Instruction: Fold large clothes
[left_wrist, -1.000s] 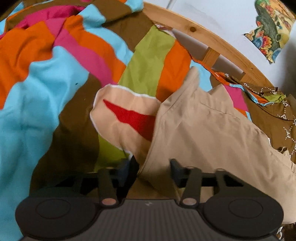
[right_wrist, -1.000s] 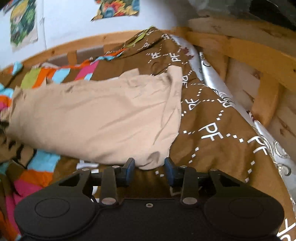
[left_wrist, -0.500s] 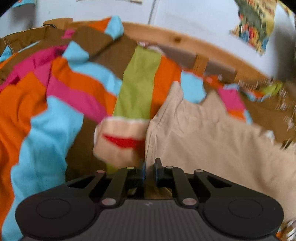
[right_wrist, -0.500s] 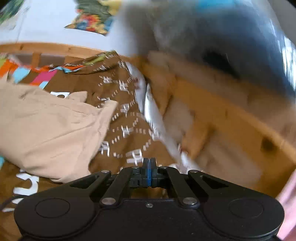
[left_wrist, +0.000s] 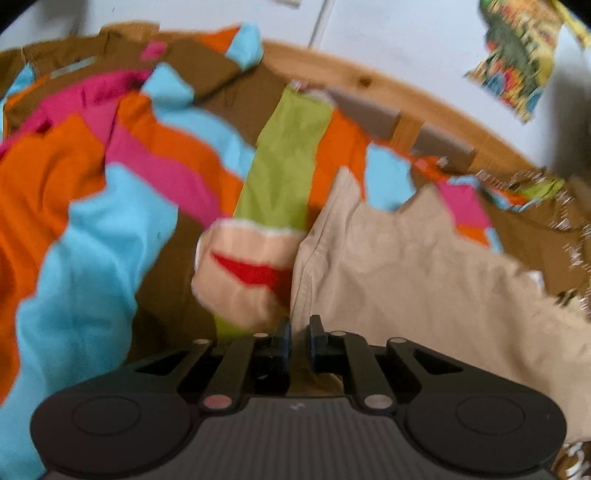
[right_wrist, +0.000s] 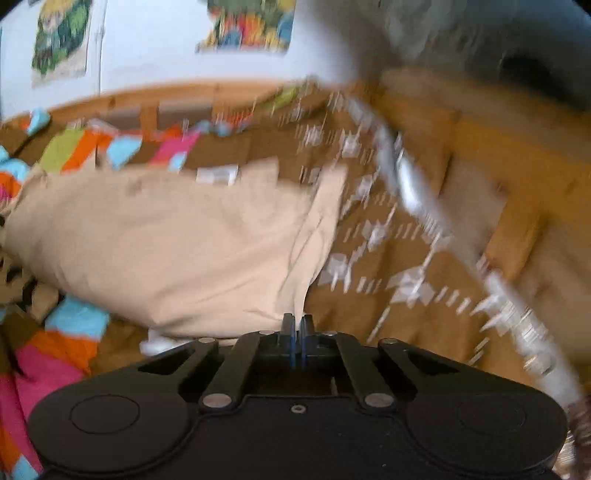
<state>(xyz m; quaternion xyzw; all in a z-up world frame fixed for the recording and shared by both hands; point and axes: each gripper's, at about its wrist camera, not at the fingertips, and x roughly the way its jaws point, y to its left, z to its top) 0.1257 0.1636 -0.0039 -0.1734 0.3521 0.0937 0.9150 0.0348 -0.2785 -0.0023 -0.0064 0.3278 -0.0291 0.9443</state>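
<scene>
Both sets of jaws now clamped on the beige garment (left_wrist: 406, 280) — wide open a second ago — corners pinched, ready to lift and fold.

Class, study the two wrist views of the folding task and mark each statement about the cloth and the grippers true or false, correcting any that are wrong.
1. The large beige fabric garment lies on a multicoloured striped bedspread. True.
2. The left gripper has its jaws spread wide apart. False: they stand almost together at the garment's near edge.
3. The right gripper has its jaws nearly closed at the garment's lower corner. True.
4. The bed frame behind the bedding is black metal. False: it is light wood.
5. A peach cloth with a red patch lies to the right of the beige garment in the left wrist view. False: it lies to its left.
</scene>
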